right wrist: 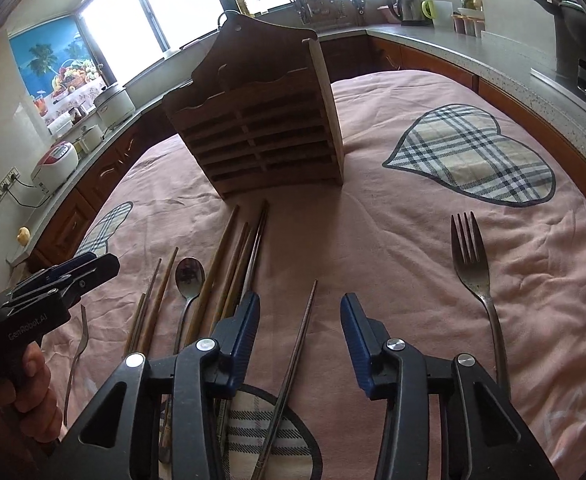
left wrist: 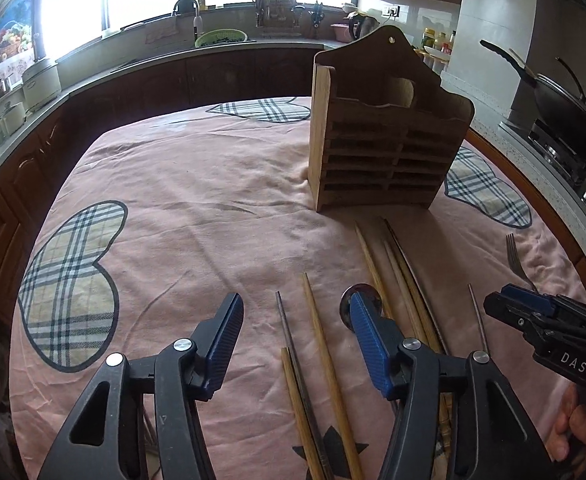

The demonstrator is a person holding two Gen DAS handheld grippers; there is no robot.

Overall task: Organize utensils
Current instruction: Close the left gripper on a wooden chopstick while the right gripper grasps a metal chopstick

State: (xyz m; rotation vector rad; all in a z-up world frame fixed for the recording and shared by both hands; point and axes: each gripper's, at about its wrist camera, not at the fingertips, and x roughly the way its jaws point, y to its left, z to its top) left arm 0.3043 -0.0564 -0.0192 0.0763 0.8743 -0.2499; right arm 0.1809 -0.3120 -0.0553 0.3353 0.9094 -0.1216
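nothing is being carried yet, so the step in hand looks like choosing and picking a first utensil for the wooden holder (right wrist: 261, 128), which is standing upright in the upper middle of both views on the pink cloth (right wrist: 393, 240). the chopsticks (right wrist: 229, 264) are lying in a loose, partly overlapping bundle at the lower centre, so going for a single, separate piece seems wisest: the lone dark stick (right wrist: 301, 344) lying apart from the bundle in the lower middle of the right view is the easiest. coming down with a finger on each side of its shaft and closing squarely should be keeping it from rolling on the soft cloth.

the right gripper (right wrist: 300, 316) is hanging spread wide above that stick, holding nothing. the left gripper (left wrist: 293, 320) is also spread wide and empty, over two chopsticks in the lower middle of its view, with the spoon (right wrist: 190, 276) bowl just behind its right finger. the fork (right wrist: 471, 260) is lying alone at the right of the right view, well apart from the bundle
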